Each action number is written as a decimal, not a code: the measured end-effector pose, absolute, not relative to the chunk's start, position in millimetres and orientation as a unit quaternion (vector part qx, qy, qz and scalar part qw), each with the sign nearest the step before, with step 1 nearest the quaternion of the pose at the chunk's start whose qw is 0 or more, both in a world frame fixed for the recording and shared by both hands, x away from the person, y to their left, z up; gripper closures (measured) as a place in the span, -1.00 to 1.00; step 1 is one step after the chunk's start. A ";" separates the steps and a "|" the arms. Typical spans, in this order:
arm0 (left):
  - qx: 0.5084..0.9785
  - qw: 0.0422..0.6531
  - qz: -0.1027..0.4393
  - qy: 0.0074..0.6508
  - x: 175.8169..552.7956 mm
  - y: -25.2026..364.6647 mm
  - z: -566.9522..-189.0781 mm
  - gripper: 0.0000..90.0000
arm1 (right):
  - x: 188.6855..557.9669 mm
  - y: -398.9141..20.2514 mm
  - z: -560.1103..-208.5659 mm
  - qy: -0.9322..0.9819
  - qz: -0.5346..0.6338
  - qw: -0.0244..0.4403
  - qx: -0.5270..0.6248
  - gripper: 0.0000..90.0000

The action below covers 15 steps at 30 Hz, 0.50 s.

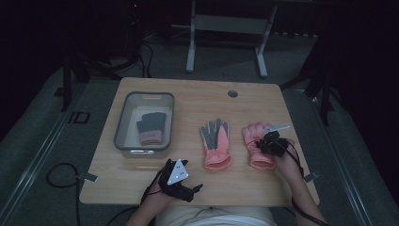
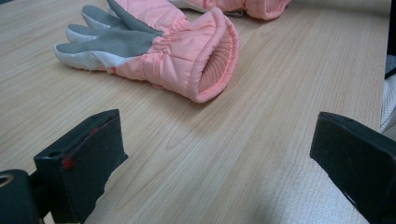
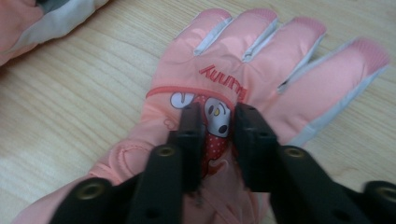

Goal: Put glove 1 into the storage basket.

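Right gripper point(image 1: 269, 142) pinching the back of a pink glove point(image 1: 256, 141) on the table point(image 1: 197, 94); left gripper point(image 1: 181, 181) open and empty.

In the right gripper view the two black jaws stand close together over the cartoon patch on the glove, with a fold of pink fabric caught between them, so they are nearly closed on that glove. It lies flat on the wood toward the table's right side, fingers pointing away from the person. A second pink glove point(image 1: 216, 143) with a grey palm lies just to its left, cuff toward the person. The left gripper rests near the front edge, jaws wide apart with bare wood between them and the second glove ahead. A grey bin point(image 1: 123, 123) at the left holds a dark grey glove point(image 1: 151, 127).
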<state>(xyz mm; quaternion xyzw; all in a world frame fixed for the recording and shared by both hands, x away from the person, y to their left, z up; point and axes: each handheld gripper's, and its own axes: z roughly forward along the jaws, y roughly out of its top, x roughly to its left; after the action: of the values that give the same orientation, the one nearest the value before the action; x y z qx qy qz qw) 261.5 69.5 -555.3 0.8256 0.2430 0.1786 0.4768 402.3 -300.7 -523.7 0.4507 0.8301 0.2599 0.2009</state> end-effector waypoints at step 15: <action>0.824 0.478 0.178 0.245 262.5 70.3 -554.9 -0.94 | 392.3 -278.9 -456.2 0.781 0.316 0.236 0.484 0.93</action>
<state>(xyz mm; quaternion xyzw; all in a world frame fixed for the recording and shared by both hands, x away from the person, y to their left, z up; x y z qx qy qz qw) 262.5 70.3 -554.9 0.8243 0.2446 0.1782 0.4784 392.3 -278.9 -456.2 0.4841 0.7811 0.3163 0.2357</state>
